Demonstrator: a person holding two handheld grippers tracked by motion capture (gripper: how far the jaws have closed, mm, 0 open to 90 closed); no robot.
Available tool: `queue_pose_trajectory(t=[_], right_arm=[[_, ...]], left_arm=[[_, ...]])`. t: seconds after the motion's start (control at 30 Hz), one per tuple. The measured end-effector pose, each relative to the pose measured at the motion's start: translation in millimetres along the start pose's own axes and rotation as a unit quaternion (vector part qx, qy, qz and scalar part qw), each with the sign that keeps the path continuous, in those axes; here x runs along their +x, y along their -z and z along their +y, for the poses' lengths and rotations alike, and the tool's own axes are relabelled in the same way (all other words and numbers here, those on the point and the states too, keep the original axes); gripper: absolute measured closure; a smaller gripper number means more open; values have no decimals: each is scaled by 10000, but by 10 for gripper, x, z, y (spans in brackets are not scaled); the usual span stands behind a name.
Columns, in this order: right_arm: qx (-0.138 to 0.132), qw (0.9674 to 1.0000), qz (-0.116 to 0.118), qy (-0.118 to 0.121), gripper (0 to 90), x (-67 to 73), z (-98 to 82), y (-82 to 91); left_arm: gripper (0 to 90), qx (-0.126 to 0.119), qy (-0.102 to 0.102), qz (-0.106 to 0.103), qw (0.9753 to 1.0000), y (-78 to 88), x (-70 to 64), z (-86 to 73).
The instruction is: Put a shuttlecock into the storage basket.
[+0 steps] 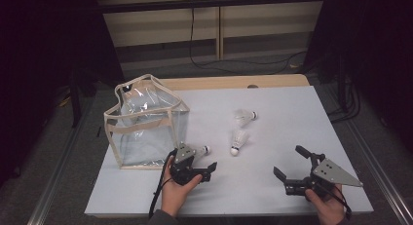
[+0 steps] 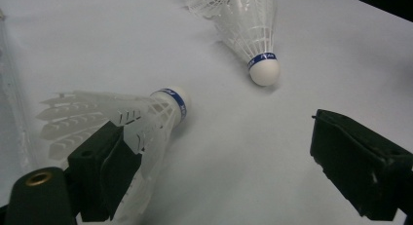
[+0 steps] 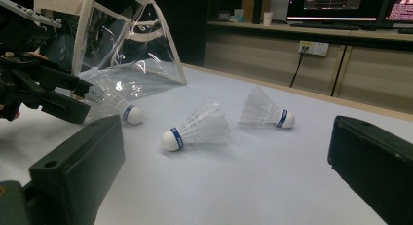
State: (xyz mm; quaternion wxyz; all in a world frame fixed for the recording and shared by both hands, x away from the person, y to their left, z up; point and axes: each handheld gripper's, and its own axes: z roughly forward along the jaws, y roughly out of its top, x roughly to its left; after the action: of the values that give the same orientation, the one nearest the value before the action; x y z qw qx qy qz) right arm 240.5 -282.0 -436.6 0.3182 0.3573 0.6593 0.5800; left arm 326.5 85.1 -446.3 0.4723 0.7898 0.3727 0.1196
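White tabletop, high view: you have three feathered shuttlecocks lying on their sides and one clear plastic bag with beige webbing trim standing open at the left. Your left gripper sits just right of the bag's front corner, jaws spread, with the nearest shuttlecock lying at its far jaw, cork pointing right. A second shuttlecock lies near the middle of the table, cork toward you, and a third shuttlecock lies just beyond it, cork pointing right. Your right gripper rests near the front right edge, jaws wide apart with nothing between them, well apart from all three shuttlecocks. Left gripper view: the nearest shuttlecock lies with its feather skirt against the left jaw and its blue-banded cork out in the gap; the right jaw stands clear of it, so the tool is open and not clamped on anything. The second shuttlecock lies farther ahead. Right gripper view: your own two jaws stand far apart over bare table; all three shuttlecocks lie in a row ahead, the bag stands behind them, and the left gripper holds its jaws at the leftmost one.
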Motion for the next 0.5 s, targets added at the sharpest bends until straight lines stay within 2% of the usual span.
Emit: queue_pose_trajectory(t=[0.37,0.5], right_arm=[[-8,10000,7,13,0,2,4,0],[-12,10000,3,15,0,1,5,1]], left_arm=[[164,119,-40,266,9996,-39,-25,24],[189,78,-8,340,9994,-29,-37,30]])
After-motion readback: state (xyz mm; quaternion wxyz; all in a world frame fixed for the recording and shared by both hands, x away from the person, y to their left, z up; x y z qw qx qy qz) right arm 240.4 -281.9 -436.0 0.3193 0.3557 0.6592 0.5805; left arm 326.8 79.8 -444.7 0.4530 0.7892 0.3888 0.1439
